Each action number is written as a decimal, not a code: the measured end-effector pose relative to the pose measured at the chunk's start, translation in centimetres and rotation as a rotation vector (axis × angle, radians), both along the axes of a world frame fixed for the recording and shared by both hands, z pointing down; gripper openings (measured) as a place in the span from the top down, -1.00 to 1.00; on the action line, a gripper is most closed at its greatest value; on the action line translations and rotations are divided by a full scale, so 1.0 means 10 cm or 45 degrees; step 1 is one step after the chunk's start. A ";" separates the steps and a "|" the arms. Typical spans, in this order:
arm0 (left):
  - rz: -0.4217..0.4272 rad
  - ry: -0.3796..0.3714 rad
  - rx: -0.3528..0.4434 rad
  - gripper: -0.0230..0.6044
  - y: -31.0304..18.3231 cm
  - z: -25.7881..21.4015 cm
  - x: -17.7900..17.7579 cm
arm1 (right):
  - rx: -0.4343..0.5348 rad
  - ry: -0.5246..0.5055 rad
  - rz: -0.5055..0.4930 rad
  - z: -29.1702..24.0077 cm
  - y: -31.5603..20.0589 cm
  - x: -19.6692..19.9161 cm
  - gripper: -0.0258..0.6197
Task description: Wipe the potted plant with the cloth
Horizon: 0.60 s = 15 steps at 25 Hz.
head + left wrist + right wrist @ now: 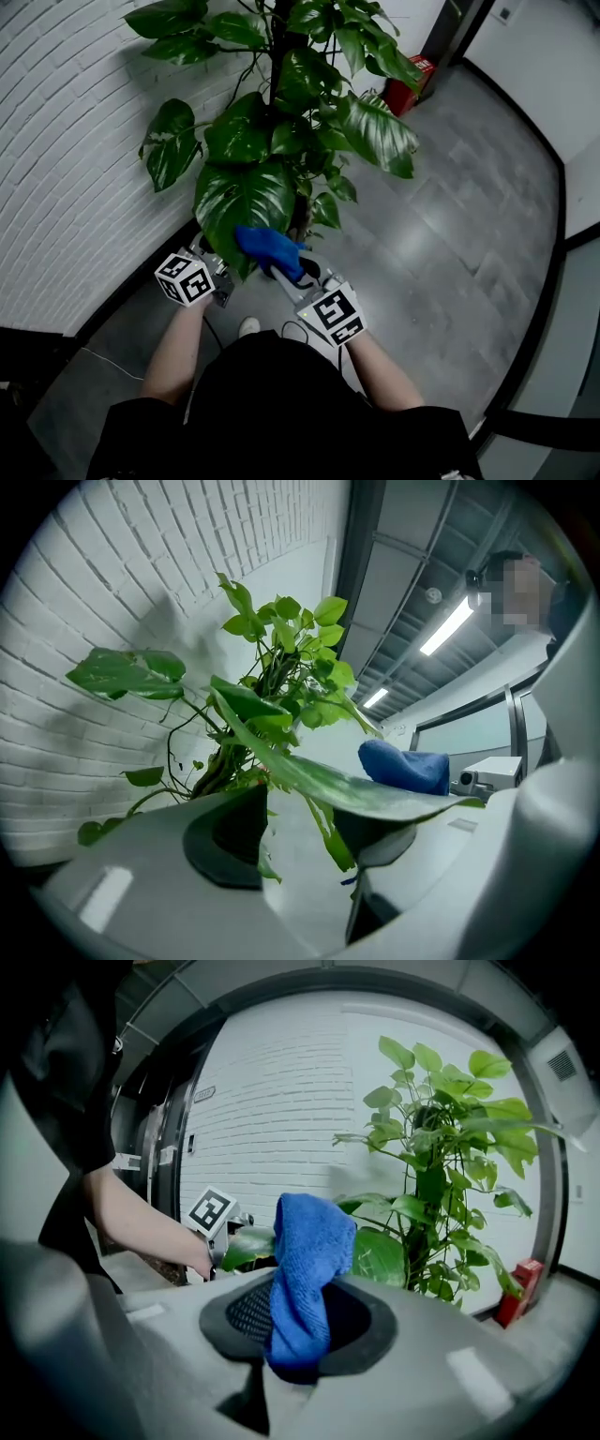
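The potted plant stands by the wall, and one big leaf reaches toward me. My right gripper is shut on a blue cloth, whose free end lies on that leaf's near end. The right gripper view shows the cloth standing up out of the closed jaws. My left gripper is at the leaf's near left edge, partly hidden under it. In the left gripper view its jaws stand apart, the leaf lies across the right one, and the cloth shows beyond.
A white brick wall runs along the left, close behind the plant. A red object sits on the grey tiled floor beyond it. A thin white cable trails over the floor at my left.
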<state>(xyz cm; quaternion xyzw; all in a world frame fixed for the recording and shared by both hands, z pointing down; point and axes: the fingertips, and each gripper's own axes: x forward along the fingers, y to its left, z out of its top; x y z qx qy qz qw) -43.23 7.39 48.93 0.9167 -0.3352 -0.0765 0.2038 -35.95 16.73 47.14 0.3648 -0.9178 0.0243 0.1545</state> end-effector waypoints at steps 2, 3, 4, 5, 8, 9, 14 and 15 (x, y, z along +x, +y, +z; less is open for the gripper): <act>-0.014 0.013 -0.004 0.20 -0.01 -0.01 -0.03 | 0.038 -0.019 0.007 -0.13 0.01 0.08 0.61; -0.019 0.019 -0.005 0.20 -0.01 -0.01 -0.04 | 0.068 -0.015 0.015 -0.21 -0.01 0.13 0.61; -0.022 0.024 -0.006 0.20 -0.02 -0.02 -0.05 | 0.103 0.001 0.025 -0.31 -0.04 0.19 0.61; -0.024 0.029 -0.005 0.20 -0.02 -0.03 -0.07 | 0.139 0.024 0.037 -0.40 -0.10 0.24 0.61; -0.034 0.039 0.012 0.20 -0.05 -0.07 -0.12 | 0.223 0.082 0.069 -0.62 -0.39 0.36 0.61; -0.038 0.043 0.017 0.20 -0.05 -0.08 -0.14 | 0.236 0.100 0.078 -0.66 -0.52 0.39 0.61; -0.027 0.044 0.017 0.20 0.01 -0.05 -0.20 | 0.220 0.219 0.107 -0.58 -1.11 0.33 0.61; -0.024 0.046 0.015 0.20 0.01 -0.04 -0.21 | 0.218 0.230 0.108 -0.55 -1.22 0.30 0.61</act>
